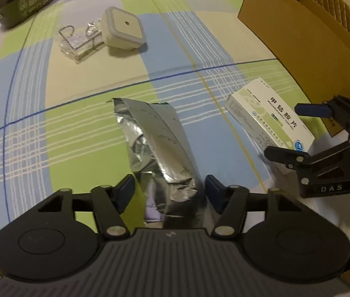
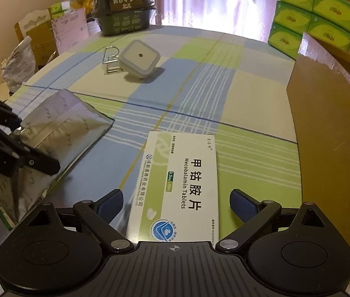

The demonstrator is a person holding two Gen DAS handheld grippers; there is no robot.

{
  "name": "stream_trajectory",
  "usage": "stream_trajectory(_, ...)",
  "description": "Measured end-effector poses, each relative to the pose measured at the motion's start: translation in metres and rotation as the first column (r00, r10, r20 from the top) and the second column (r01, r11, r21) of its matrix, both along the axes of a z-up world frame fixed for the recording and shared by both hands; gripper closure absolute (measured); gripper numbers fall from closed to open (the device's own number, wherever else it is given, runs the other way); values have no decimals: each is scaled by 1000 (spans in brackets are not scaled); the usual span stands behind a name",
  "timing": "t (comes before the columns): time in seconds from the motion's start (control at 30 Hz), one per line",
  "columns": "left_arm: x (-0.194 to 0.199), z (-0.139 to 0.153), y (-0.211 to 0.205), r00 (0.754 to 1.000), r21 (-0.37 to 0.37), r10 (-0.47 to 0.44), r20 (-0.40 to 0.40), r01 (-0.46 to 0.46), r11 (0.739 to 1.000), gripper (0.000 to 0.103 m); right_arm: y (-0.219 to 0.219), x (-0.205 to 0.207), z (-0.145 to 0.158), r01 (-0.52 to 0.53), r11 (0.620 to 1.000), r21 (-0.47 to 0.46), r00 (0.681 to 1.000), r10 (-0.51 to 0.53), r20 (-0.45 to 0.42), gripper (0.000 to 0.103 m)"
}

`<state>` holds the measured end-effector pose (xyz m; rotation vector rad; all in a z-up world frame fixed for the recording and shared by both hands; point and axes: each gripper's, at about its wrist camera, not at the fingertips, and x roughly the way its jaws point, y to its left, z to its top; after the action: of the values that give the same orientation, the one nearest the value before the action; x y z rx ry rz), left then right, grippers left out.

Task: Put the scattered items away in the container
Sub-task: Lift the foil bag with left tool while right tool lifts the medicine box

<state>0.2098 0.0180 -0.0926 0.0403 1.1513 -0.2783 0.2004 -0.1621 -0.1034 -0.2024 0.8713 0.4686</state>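
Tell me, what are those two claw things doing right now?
Left tool open, straddling the foil pouch. Right tool open around the tablet box. Cardboard box waits at right. Nothing blocking.

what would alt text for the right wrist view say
The open right gripper straddles a white-and-green tablet box lying flat on a checked tablecloth. The left gripper reaches over a silver foil pouch; a cardboard box stands right.
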Motion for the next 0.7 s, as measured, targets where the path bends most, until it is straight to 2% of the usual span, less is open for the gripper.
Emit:
stream_trajectory(0.13,0,1,-5,999,14,-38,-15,38,999,60,1,0,1,-6,1000,-7,1000,6,0,5)
stream_trajectory(0.23,-2,5,-10,993,28,-110,-33,111,993,65,0,0,2,-13,1000,-1,1000,13,-6,5)
stream_trajectory(0.37,-4,7,-16,977,62,-200,-75,205,977,65,1,0,3,-17,1000,-3,1000,17,-6,8)
stream_trajectory(0.53,5,5,-20,964,73,-229,-133,240,968,60,3,-1,3,-27,1000,-8,1000,27,-5,8)
stream_trajectory(0.7,16,-1,-24,950,79,-248,-188,266,961,60,1,1,2,-24,1000,-3,1000,24,-7,8)
